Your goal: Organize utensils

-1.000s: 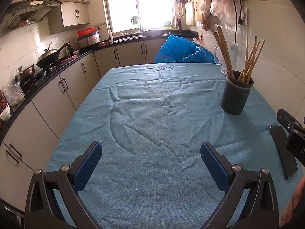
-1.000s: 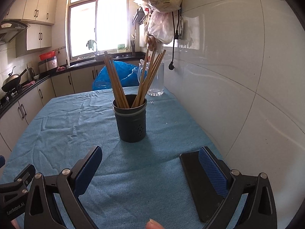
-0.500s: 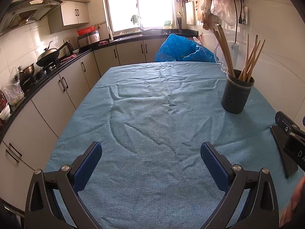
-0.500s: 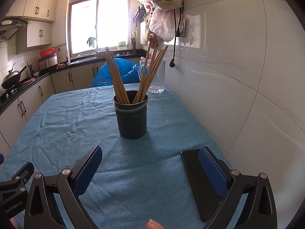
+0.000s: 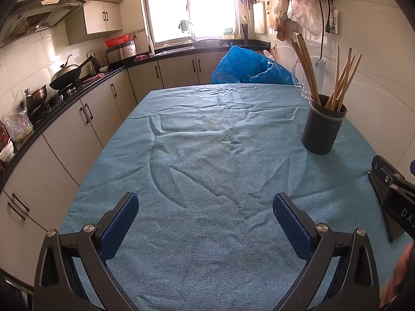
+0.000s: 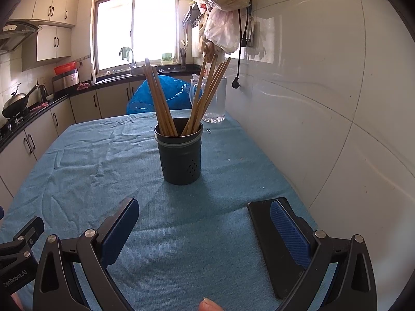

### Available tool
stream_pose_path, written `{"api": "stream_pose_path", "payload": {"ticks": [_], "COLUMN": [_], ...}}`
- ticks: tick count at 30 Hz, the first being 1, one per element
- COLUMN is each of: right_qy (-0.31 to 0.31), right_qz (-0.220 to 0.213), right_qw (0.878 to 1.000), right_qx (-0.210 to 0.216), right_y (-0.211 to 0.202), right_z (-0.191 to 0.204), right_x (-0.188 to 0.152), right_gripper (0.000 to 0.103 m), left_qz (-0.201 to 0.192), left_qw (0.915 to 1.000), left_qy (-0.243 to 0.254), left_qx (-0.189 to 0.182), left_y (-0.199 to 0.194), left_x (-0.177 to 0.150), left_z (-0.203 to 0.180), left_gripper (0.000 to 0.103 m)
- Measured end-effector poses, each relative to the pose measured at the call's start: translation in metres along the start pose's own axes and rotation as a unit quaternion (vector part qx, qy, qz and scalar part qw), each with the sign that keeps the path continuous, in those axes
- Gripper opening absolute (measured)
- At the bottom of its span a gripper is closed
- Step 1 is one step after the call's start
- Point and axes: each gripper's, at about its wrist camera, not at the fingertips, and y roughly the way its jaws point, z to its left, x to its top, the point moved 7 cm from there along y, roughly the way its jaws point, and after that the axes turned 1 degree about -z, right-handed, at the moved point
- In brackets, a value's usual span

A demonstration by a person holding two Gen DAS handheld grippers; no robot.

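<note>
A dark grey perforated utensil holder stands upright on the blue tablecloth, with several wooden chopsticks standing in it in two leaning bunches. It also shows in the left wrist view at the right. My right gripper is open and empty, a short way in front of the holder. My left gripper is open and empty over bare cloth, left of the holder.
A black phone lies flat on the cloth under my right gripper's right finger. A clear glass jug and a blue plastic bag sit at the table's far end. A tiled wall runs along the right; counters run along the left.
Both grippers have drawn slightly back and up from the holder, which looks a little farther off. Nothing was taken hold of or let go.
</note>
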Motion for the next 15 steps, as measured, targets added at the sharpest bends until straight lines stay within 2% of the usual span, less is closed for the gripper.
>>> {"api": "stream_pose_path", "payload": {"ticks": [8,11,13,15], "right_qy": [0.0,0.0,0.0,0.003], "right_qz": [0.002,0.004,0.016,0.06], "right_qw": [1.0,1.0,1.0,0.998], "right_qx": [0.002,0.003,0.012,0.028], "right_y": [0.001,0.004,0.013,0.035], "right_z": [0.0,0.001,0.004,0.008], "right_x": [-0.001,-0.001,-0.003,-0.011], "right_gripper": [0.103,0.103,0.103,0.103], "left_qz": [0.001,-0.007,-0.001,0.019], "left_qw": [1.0,0.9997,0.9994,0.9991], "left_qy": [-0.001,-0.009,-0.019,-0.032], "left_qx": [0.003,0.021,0.028,0.021], "left_y": [0.0,-0.001,0.003,0.017], "left_x": [0.0,0.002,0.004,0.003], "left_z": [0.001,0.007,0.017,0.03], "left_gripper": [0.103,0.103,0.103,0.103]}}
